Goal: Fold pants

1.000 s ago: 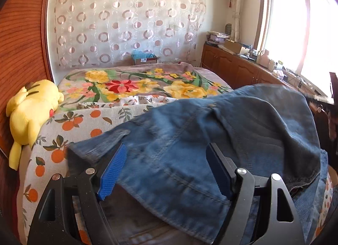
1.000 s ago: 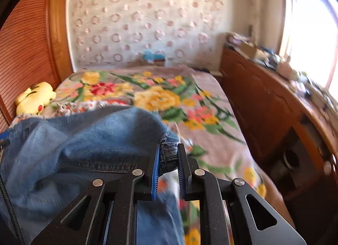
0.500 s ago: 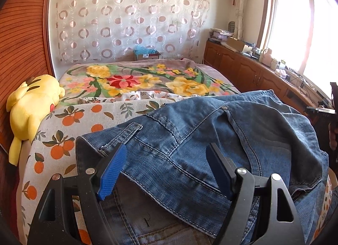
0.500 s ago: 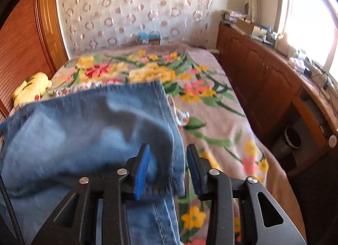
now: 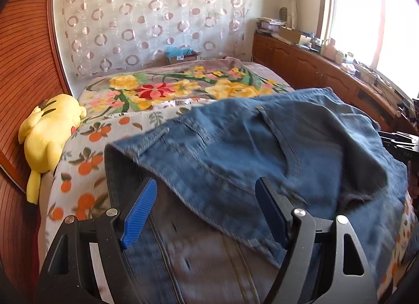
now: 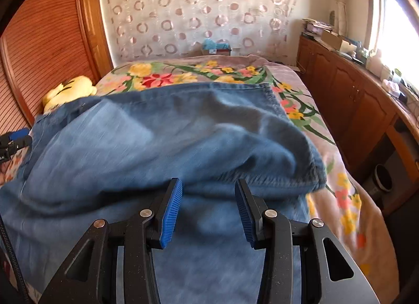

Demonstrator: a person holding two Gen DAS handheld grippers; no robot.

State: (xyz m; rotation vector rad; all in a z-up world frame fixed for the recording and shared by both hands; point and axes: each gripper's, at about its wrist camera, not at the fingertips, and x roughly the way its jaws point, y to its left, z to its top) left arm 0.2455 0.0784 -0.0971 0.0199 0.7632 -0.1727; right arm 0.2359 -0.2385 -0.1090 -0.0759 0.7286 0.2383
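From our left view, the blue denim pants (image 5: pixel 275 152) lie folded over once on the flowery bed cover (image 5: pixel 162 89), and our left claw (image 5: pixel 207 209) hangs spread wide above them, holding nothing. From our right view, our right claw (image 6: pixel 207 212) has just been opening and has let go of the pants, so we think more folds are left.

The only lettering I can find is on my own tools. In the left wrist view, my right gripper (image 5: pixel 400 144) pokes in at the right edge of the picture, beyond the jeans (image 5: pixel 275 141), and its black body carries pale capitals that look like "DAS"; the rest is cut off. In the right wrist view, my left gripper (image 6: pixel 13 141) shows at the left edge with a scrap of white print, too small and clipped to read. Nothing else bears legible writing.
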